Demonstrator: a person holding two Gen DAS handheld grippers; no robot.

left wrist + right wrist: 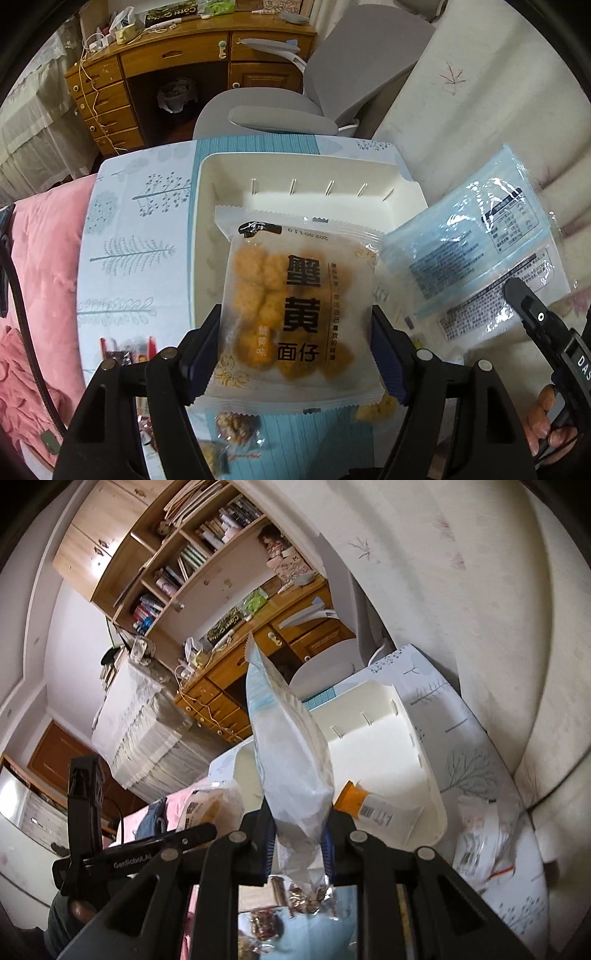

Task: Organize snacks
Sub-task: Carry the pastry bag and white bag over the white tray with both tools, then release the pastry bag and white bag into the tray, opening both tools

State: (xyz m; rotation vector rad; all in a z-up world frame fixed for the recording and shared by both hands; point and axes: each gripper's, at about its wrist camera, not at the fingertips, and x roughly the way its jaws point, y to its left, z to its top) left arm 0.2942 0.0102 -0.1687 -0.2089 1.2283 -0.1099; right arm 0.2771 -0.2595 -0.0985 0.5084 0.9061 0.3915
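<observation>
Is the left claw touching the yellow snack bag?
Touching. The left wrist view shows the left claw with both pads pressed against the sides of the yellow snack bag.

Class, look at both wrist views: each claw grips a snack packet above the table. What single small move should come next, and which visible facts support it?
Probably lower the left claw forward and release its orange crab-roe snack packet into the white bin. The packet is already held over the bin's near edge, and the part of the bin floor in view looks bare. The right claw holds its blue-and-white packet off to one side, so it can wait.
</observation>
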